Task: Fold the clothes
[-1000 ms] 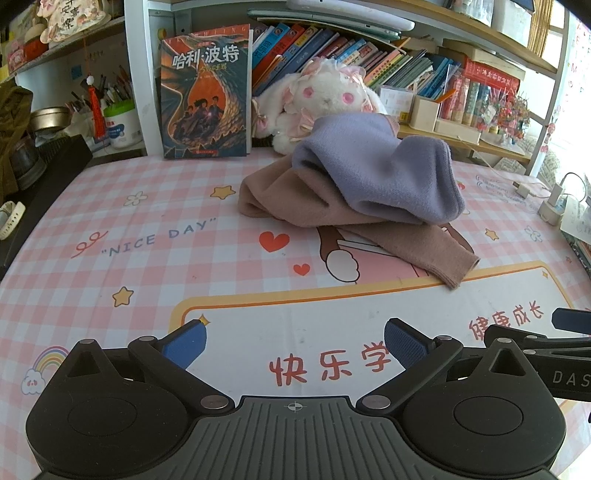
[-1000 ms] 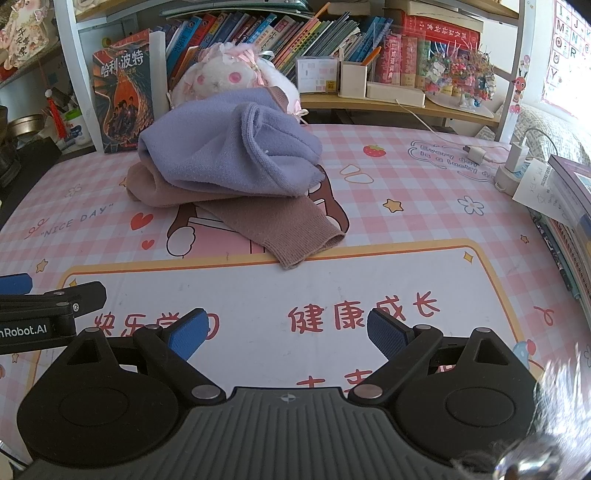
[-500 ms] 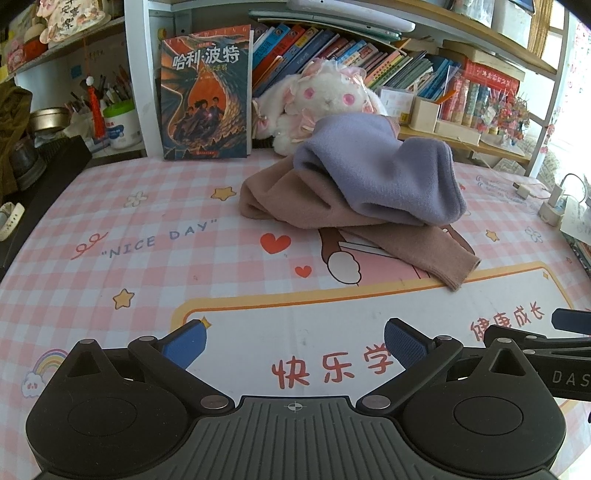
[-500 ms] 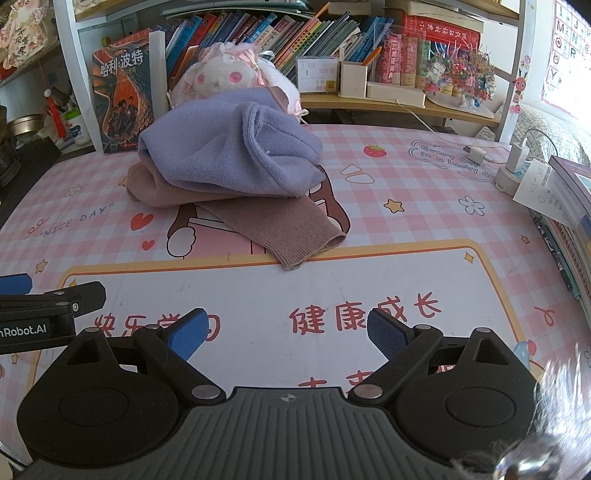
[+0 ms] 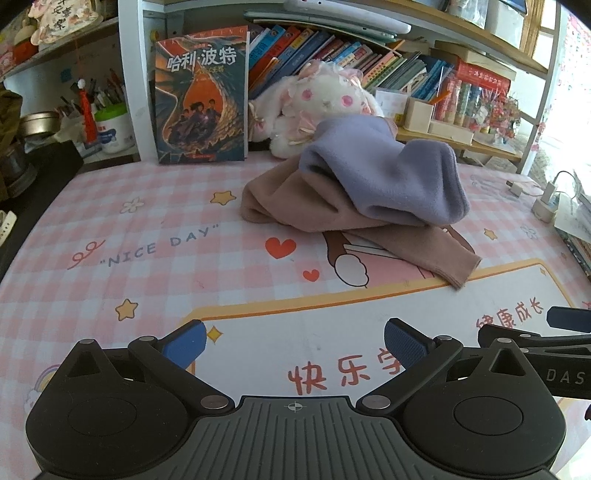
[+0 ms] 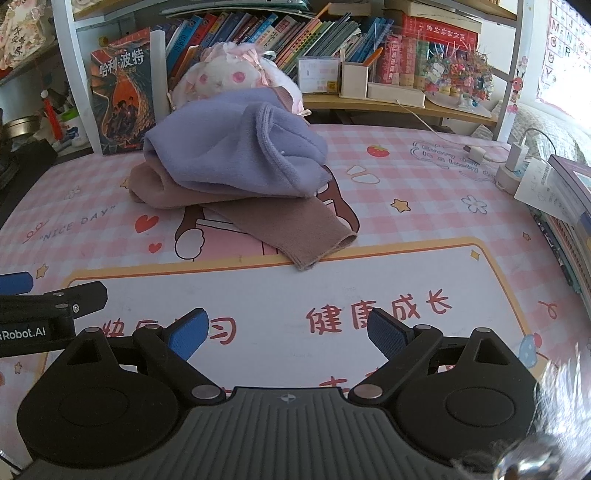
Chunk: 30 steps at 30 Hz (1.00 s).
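A crumpled lavender fleece garment lies on top of a dusty-pink knit garment at the far middle of the pink checked desk mat. The pink garment's cuff points toward me. My left gripper is open and empty, low over the mat's white panel, well short of the clothes. My right gripper is open and empty, beside the left one. Each gripper shows at the edge of the other's view.
A plush bunny sits just behind the clothes. A standing book, shelves of books and pen pots line the back. A charger and cable and stacked books lie at the right edge.
The views have shifted very slightly; the clothes and both open grippers stay where they were.
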{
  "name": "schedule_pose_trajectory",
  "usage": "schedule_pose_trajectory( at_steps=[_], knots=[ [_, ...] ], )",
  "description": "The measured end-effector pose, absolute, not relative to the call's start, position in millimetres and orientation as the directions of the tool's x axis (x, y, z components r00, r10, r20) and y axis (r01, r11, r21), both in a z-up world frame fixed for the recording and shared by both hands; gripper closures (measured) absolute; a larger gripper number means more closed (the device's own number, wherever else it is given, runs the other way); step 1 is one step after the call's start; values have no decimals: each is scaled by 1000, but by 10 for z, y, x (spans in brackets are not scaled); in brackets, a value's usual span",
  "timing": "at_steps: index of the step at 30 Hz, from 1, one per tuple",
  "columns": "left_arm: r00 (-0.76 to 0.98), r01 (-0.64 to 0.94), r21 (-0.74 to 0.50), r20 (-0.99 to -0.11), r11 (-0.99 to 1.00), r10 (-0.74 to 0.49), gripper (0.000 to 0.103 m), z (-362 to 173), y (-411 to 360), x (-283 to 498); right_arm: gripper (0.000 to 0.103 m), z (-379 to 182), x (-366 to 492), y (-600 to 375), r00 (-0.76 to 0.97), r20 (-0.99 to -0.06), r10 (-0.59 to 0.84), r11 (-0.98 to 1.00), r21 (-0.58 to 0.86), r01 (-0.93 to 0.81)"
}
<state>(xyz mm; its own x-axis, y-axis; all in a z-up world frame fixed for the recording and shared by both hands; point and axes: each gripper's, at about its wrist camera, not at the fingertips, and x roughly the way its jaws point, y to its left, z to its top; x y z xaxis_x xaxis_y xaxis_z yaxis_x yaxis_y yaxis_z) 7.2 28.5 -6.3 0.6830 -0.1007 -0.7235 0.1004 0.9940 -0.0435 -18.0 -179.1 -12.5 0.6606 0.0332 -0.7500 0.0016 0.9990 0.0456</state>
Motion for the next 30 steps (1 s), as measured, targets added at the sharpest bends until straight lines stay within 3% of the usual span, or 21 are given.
schedule_pose_trajectory(
  at_steps=[17, 30],
  knots=[
    [697, 108, -96, -702, 989, -144, 0, -98, 249, 143, 10, -99, -154, -1908, 679, -734, 6, 995, 74, 72],
    [736, -24, -61, -677, 998, -24, 0, -37, -533, 202, 10, -173, 195, -2703, 682, -717, 142, 983, 181, -16]
  ],
)
